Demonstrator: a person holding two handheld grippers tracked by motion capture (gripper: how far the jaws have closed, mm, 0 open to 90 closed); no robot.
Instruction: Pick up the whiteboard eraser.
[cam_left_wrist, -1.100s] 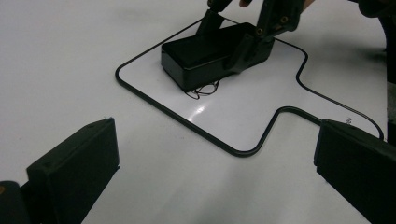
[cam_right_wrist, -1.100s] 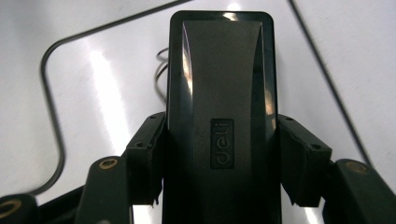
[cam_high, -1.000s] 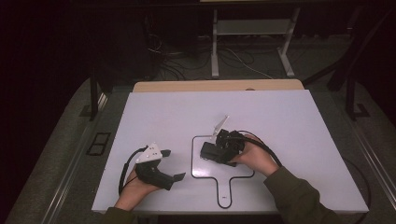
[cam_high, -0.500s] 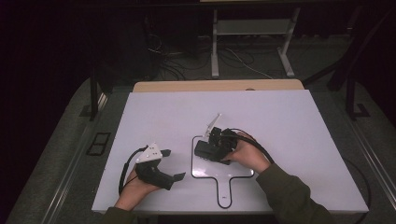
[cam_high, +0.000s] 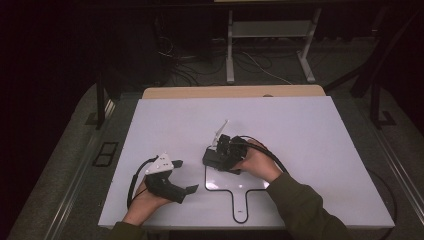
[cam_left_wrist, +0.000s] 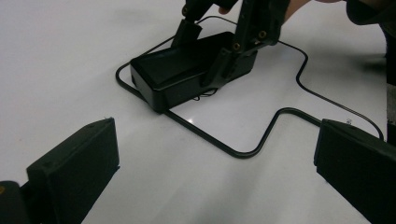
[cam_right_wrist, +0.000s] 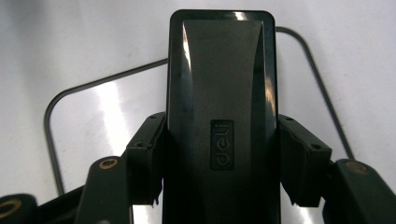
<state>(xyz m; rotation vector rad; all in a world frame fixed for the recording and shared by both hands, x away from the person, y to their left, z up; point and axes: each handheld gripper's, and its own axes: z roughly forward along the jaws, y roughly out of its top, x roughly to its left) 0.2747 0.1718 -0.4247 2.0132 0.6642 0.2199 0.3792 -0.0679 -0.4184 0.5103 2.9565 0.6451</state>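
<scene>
Black tongs (cam_high: 220, 161) with brass screws; olive sleeve (cam_high: 305, 210); trailing black cables.

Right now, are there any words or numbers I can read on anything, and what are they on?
"deli": small raised letters running sideways on the top of the glossy black rectangular box, seen in the right gripper view.
No other words, numbers or signs can be read anywhere.

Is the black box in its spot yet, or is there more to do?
Done: the right gripper is shut on the black box, pinching its two long sides. In hand: the box sits on the table, overlapping the upper left part of the black paddle-shaped outline. Left: it looks as if it should be squared up inside the outline and let go. The left gripper is open, holding nothing.
</scene>
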